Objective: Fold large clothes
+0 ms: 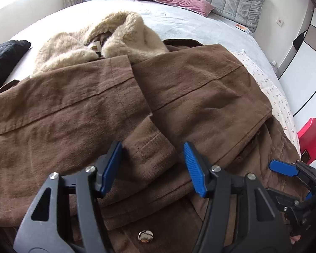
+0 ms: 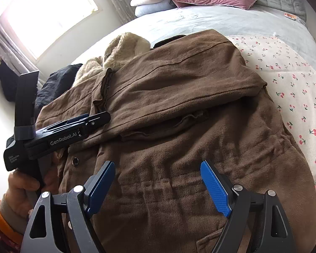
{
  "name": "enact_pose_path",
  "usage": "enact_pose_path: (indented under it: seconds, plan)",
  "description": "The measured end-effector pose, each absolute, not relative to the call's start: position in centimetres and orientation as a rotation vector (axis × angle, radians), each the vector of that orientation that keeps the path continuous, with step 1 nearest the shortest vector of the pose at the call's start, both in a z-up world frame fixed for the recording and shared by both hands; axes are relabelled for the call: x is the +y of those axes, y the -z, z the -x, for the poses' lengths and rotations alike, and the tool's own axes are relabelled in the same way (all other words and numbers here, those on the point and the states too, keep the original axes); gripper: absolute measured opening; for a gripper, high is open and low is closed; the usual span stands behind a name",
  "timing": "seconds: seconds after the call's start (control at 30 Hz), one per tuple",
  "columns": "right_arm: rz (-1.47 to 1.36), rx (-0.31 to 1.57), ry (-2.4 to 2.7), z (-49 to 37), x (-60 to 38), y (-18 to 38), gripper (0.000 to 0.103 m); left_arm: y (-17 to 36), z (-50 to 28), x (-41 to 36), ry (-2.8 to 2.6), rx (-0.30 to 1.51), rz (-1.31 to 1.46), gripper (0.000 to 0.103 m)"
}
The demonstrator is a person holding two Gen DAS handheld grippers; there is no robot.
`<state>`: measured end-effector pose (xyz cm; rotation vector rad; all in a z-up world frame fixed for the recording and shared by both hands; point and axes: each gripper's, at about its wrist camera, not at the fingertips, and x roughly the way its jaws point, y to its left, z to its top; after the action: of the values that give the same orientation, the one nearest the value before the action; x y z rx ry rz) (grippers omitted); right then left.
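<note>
- Two grippers are hovering over a brown coat [image 1: 78, 113] that is lying spread across the near part of the bed [image 1: 179, 25], its fur collar [image 1: 124, 40] pointing toward the headboard end and both sleeves already crossed over the chest.
- The left gripper [image 1: 152, 168] is standing with its jaws apart, the sleeve cuff [image 1: 149, 147] lying between the blue pads [image 1: 194, 168] but not pinched; nothing is being held.
- The right gripper [image 2: 158, 187] is gaping wide above the coat's lower body, also holding nothing.
- Likely trouble nearest first: the thick cloth is looking heavy and springy, so a shallow bite at the hem is risking a slip halfway through the fold.
- The loose sleeves are probably sliding out of place if the lower half is being lifted unevenly by one side.
- The bulky collar is likely propping the far end up, so a folded stack is in danger of tipping or springing open.
- The left wrist view alone is showing the button [image 1: 145, 236] near the bed's front edge, a red chair [image 1: 311, 139] off the right edge, and the label inside the collar.
- The right wrist view alone is showing the person's hand [image 2: 21, 187] on the left gripper's handle, the cherry-print sheet [image 2: 295, 88] along the bed's right side, and the window [image 2: 46, 10] beyond the far left corner.
</note>
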<state>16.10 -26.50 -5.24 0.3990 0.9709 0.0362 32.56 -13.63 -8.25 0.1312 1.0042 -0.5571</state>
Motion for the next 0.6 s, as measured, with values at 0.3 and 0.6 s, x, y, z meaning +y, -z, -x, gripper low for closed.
enact_pose_path:
  seconds: [0.3, 0.6]
  plan:
    - [-0.304, 0.952, 0.005, -16.0, -25.5, 4.0, 0.084, 2.9, -25.9, -6.5, 0.441, 0.941, -0.131, 0.078]
    - [-0.247, 0.913, -0.050, -11.5, -25.0, -0.4, 0.084, -0.8, -17.4, 3.7, 0.239, 1.052, -0.030, 0.087]
